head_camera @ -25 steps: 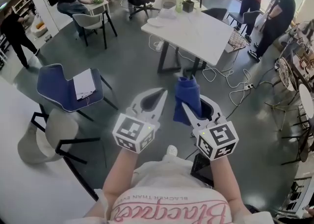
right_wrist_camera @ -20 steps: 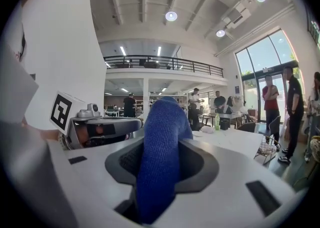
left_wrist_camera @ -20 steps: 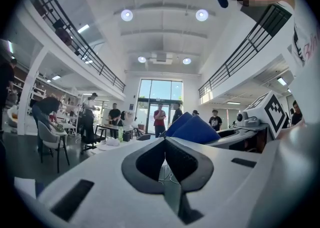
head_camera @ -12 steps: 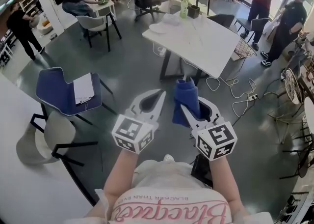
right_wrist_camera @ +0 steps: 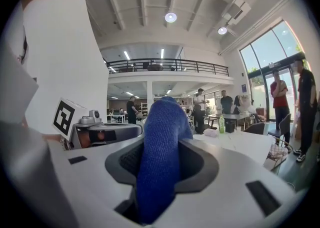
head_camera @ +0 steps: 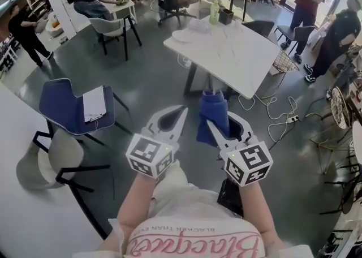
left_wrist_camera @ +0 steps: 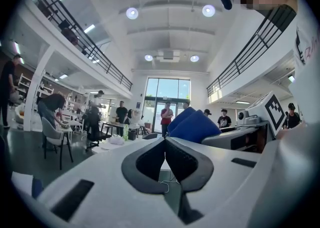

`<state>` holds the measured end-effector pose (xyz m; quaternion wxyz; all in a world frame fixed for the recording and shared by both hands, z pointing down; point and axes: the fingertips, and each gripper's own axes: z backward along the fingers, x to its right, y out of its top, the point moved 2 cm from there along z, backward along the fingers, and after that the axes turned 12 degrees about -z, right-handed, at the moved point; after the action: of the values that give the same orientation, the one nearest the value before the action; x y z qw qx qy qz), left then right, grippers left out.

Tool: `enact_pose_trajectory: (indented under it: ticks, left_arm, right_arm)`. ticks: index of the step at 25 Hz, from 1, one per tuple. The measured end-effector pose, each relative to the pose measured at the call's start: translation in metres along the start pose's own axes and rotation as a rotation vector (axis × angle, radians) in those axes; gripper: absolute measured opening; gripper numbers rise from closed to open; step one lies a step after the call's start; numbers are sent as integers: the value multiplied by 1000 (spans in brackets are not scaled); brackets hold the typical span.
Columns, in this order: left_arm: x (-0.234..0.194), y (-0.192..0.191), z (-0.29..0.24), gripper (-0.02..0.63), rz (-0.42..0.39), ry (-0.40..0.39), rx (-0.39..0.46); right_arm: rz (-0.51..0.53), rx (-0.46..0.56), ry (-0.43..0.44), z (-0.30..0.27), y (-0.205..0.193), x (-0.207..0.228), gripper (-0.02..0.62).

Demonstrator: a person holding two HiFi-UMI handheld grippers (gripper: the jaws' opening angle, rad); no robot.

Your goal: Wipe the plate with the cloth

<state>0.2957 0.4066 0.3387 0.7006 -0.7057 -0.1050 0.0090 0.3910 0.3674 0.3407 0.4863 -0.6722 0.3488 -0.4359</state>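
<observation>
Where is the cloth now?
Head view, centre: the blue cloth is clamped in the right gripper, beside the shut left gripper, short of the white table.

Only readable print is on your shirt (head_camera: 192, 222), and it sits upside down in the head view. The small black capitals (head_camera: 195, 229) across the shirt read "BLACKER THAN EV", and the rest is lost in folds. Below them on the shirt, the large pink script (head_camera: 198, 246) starts "Blac"; its later letters are unclear.
</observation>
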Motion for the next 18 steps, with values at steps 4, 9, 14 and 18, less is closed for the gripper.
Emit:
enact_pose_trajectory:
  ticks: [4,9,14,18]
  left_arm:
    - [-14,-8,-18,3,24,4,-7]
    - [-42,-15,-46,3,28,-15,-9]
    - [-79,-18,-78,3,22,-24,-8]
    - [-120,-21,-103,2,19,-15,-13]
  right_arm:
    - [-4,-13,-10,-16,2,16,143]
    - [-12,-29,-24,-50,4,35,143]
    - [-15,-39,-25,-95,12,52,143]
    - [-9,-48,-23,-133,22,65,143]
